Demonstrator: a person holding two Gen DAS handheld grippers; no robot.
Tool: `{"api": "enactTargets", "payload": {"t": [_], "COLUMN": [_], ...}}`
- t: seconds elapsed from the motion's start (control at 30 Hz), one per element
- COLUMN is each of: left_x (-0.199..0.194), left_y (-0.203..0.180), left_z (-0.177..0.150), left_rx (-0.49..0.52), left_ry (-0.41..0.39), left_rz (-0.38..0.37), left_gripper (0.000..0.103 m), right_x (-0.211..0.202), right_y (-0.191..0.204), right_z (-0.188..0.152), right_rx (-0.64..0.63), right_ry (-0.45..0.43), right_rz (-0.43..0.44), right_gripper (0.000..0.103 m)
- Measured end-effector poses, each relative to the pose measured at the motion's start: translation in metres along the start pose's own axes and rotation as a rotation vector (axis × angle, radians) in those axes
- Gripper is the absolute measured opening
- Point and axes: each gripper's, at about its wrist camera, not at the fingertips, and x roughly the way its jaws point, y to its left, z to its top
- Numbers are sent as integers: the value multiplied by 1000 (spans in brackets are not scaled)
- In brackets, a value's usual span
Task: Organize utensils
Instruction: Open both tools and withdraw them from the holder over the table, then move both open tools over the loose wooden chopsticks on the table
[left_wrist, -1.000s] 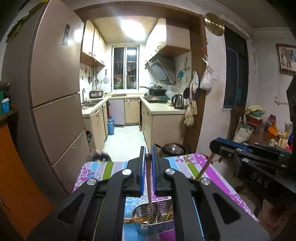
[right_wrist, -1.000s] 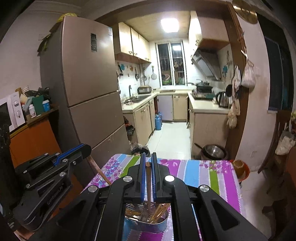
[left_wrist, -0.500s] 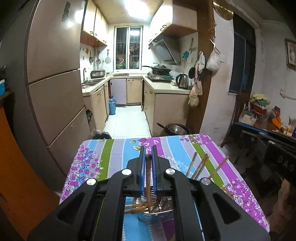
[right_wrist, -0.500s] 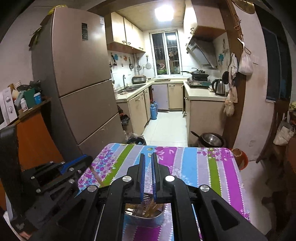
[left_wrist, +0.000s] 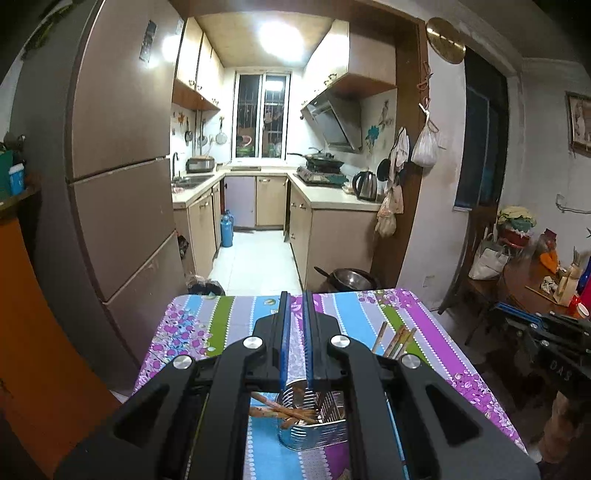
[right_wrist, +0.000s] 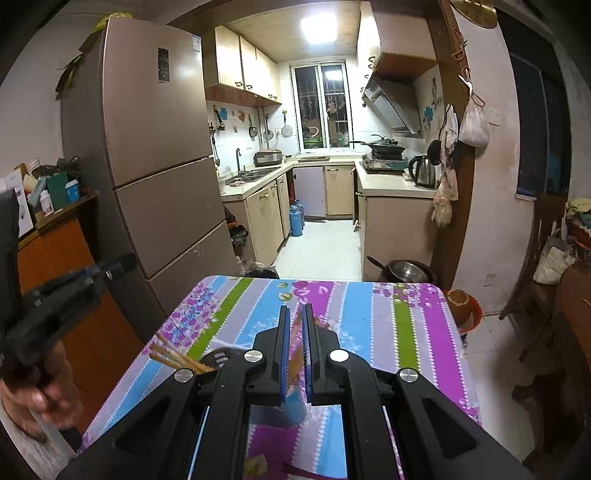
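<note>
Refrigerator (right_wrist: 155, 147): stands at the left of the kitchen doorway, beyond the table's far left corner.

Table (right_wrist: 369, 314): covered with a striped floral cloth, directly below both grippers.

Left gripper (left_wrist: 295, 299): jaws drawn nearly together with only a narrow gap; nothing is seen between the blue pads, so it is clenched on nothing. In the right wrist view it appears blurred at the left edge, carried by a hand (right_wrist: 40, 398).

Right gripper (right_wrist: 294, 314): jaws close together, grasping a thin brownish utensil (right_wrist: 294, 354) that runs along the gap; its type cannot be determined, as it is blurred.

Metal utensil holder (left_wrist: 314, 432): stands on the table beneath the left gripper, with wooden chopsticks (left_wrist: 284, 408) lying across its open top.

A further cluster of chopstick tips (left_wrist: 397, 341) projects upward just right of the left gripper's body.
</note>
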Motion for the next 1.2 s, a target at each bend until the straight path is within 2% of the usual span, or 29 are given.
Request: {"api": "enactTargets", "payload": {"t": [0.17, 0.3, 0.57, 0.73, 0.83, 0.93, 1.07, 1.2], "left_x": [-37, -78, -133, -156, -165, -167, -165, -155], "left_y": [1, 2, 14, 16, 10, 4, -10, -18], "left_z": [-11, -41, -113, -159, -185, -213, -265, -310], "left_rx": [36, 86, 156, 209, 263, 269, 290, 227], "left_ry": [-56, -98, -82, -61, -53, -15, 40, 120], "left_rz": [14, 8, 1, 7, 19, -22, -65, -97], "left_gripper": [5, 5, 5, 5, 5, 5, 5, 5], "right_x": [-37, -75, -163, -208, -217, -216, -201, -174], "right_y": [-16, -29, -59, -78, -78, -79, -76, -79], "right_z": [-24, -55, -137, -198, -233, -273, -314, -349], "right_rx": [-23, -39, -18, -4, -34, -27, 11, 107], "right_ry": [-4, -2, -21, -35, -13, 31, 70, 113], "right_rz": [-1, 15, 15, -64, -116, -137, -154, -101], "right_gripper": [8, 8, 8, 18, 18, 18, 18, 18]}}
